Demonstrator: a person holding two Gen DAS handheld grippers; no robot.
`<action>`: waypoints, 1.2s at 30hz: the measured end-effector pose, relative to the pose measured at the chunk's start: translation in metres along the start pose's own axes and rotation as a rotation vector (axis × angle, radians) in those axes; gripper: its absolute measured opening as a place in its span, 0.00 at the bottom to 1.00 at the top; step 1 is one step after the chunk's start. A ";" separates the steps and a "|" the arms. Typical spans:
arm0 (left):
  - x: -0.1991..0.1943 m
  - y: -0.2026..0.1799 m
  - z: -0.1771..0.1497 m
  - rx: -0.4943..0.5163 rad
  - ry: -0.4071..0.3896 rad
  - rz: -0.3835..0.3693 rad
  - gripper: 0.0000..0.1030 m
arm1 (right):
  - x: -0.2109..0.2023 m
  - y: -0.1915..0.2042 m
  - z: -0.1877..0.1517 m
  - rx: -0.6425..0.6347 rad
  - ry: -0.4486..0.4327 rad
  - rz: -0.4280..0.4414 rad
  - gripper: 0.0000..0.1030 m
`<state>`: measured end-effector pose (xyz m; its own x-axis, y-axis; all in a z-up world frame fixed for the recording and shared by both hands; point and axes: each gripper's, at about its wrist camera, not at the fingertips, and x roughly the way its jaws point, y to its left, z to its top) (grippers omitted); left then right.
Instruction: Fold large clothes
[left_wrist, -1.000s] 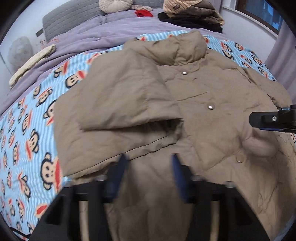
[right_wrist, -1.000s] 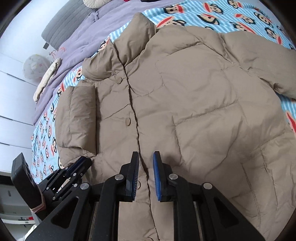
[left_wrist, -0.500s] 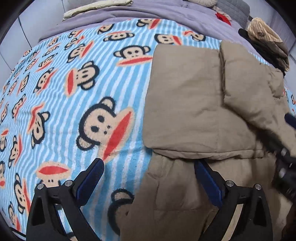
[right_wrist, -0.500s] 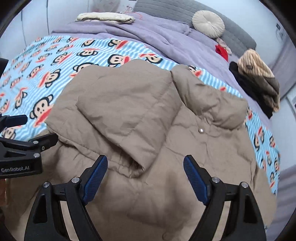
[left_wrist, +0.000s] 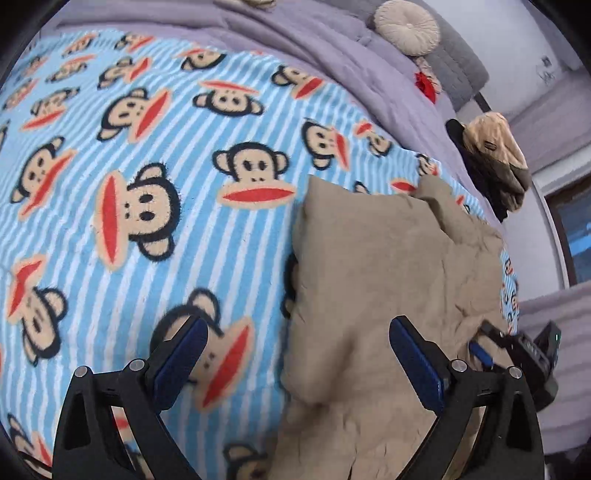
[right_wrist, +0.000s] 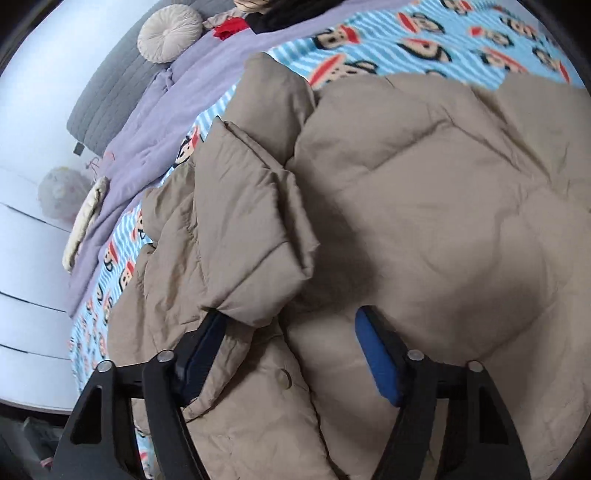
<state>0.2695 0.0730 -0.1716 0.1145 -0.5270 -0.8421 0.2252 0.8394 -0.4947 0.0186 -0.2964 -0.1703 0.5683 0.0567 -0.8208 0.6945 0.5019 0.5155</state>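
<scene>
beige puffer jacket (right_wrist: 424, 206) beneath wide-apart right gripper (right_wrist: 288, 350) jaws

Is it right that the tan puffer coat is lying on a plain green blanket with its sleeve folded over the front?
Not quite. In the right wrist view the tan puffer coat lies on a blue striped monkey-print blanket, not plain green. Its sleeve is folded over the front.

Jacket (right_wrist: 424, 206) hem cut off by bottom edge.
</scene>
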 end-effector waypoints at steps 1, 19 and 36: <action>0.016 0.008 0.009 -0.049 0.039 -0.032 0.96 | 0.002 0.000 0.002 0.010 0.008 0.042 0.61; 0.032 -0.087 0.010 0.366 -0.151 0.266 0.23 | -0.001 -0.043 -0.028 0.142 0.047 0.056 0.07; 0.030 -0.075 -0.052 0.378 -0.078 0.339 0.23 | -0.070 -0.048 -0.021 0.051 -0.043 -0.063 0.43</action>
<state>0.2060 0.0009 -0.1709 0.3106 -0.2544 -0.9159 0.4955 0.8656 -0.0724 -0.0637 -0.3064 -0.1433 0.5403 -0.0114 -0.8414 0.7505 0.4589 0.4757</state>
